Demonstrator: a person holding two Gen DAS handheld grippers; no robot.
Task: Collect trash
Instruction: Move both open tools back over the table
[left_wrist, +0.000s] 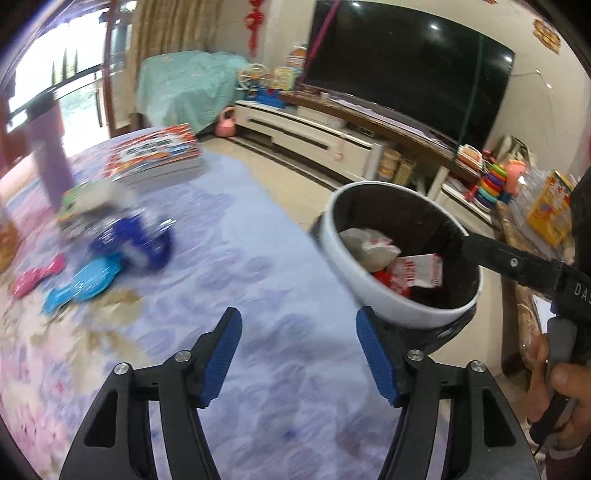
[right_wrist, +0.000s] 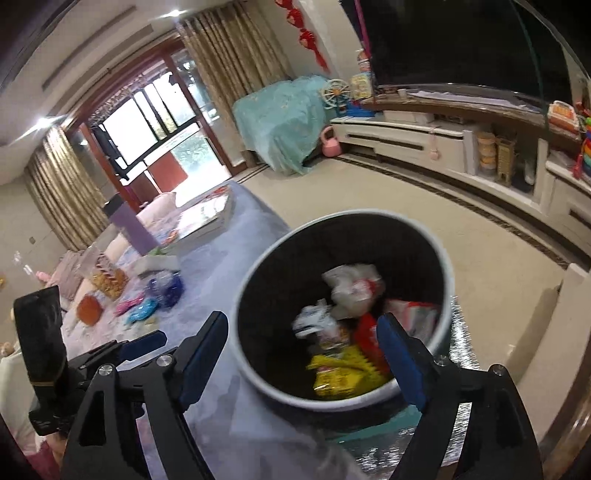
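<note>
A white trash bin (left_wrist: 343, 266) with a black liner stands by the edge of the purple-clothed table (left_wrist: 258, 236). It holds a white bag (right_wrist: 354, 284), a yellow packet (right_wrist: 343, 373) and red-and-white wrappers (left_wrist: 417, 273). My right gripper (right_wrist: 301, 319) hangs open over the bin's mouth, and a blurred white scrap (right_wrist: 314, 325) shows below it inside the bin. My left gripper (left_wrist: 299, 354) is open and empty over the tablecloth, left of the bin. Farther left on the table lie a blue wrapper (left_wrist: 136, 240), a cyan packet (left_wrist: 81, 284) and a pink wrapper (left_wrist: 37, 277).
A stack of books (left_wrist: 155, 155) and a purple box (left_wrist: 51, 158) stand at the table's far side. An orange snack pack (right_wrist: 88, 310) lies near the sofa side. A large TV (left_wrist: 406, 62) sits on a long white cabinet (left_wrist: 314, 133). A hand (left_wrist: 565, 398) holds the right gripper.
</note>
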